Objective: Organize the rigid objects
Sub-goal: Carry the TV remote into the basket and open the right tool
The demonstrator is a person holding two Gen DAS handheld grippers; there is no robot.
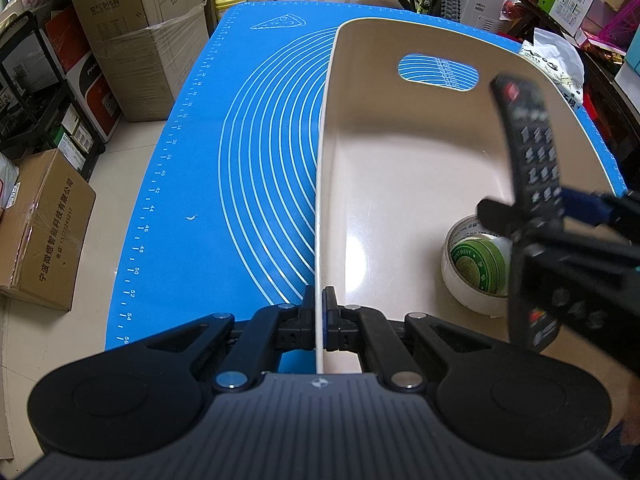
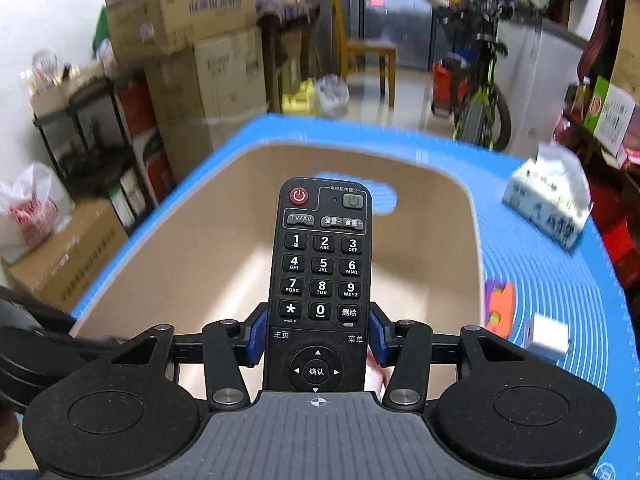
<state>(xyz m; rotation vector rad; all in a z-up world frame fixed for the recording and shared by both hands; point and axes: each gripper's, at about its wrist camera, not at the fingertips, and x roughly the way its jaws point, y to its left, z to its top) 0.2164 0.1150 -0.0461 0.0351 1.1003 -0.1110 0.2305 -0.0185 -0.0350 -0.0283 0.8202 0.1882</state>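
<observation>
Blue mat (image 1: 248,168): lying flat over the table, printed with white arcs and a ruler scale along its left edge.
Left gripper (image 1: 319,312): its fingers (image 1: 307,316) are pinching the near left wall of the bin, one inside and one outside, closed tight on the rim.
Bin (image 1: 400,184): a cream plastic tub standing on the blue mat, with an oval handle cut-out in its far wall.
Tape roll (image 1: 460,276): a whitish roll lying flat on the bin floor near the right wall.
Green tin (image 1: 478,266): a round tin with a green lid sitting inside the core of the tape roll.
Remote control (image 2: 320,276): a black remote with a red power button and number keys, held over the open bin, buttons up, its front end pointing toward the far wall; it looks blurred in the left wrist view.
Right gripper (image 2: 317,336): its blue-padded fingers (image 2: 256,336) are clamping the remote control on both sides of its middle.
Orange toy (image 2: 498,312): lying on the mat just outside the bin's right wall, blurred.
White cube (image 2: 548,338): on the mat just right of the orange toy.
Tissue pack (image 2: 548,204): resting further back on the mat's right side.
</observation>
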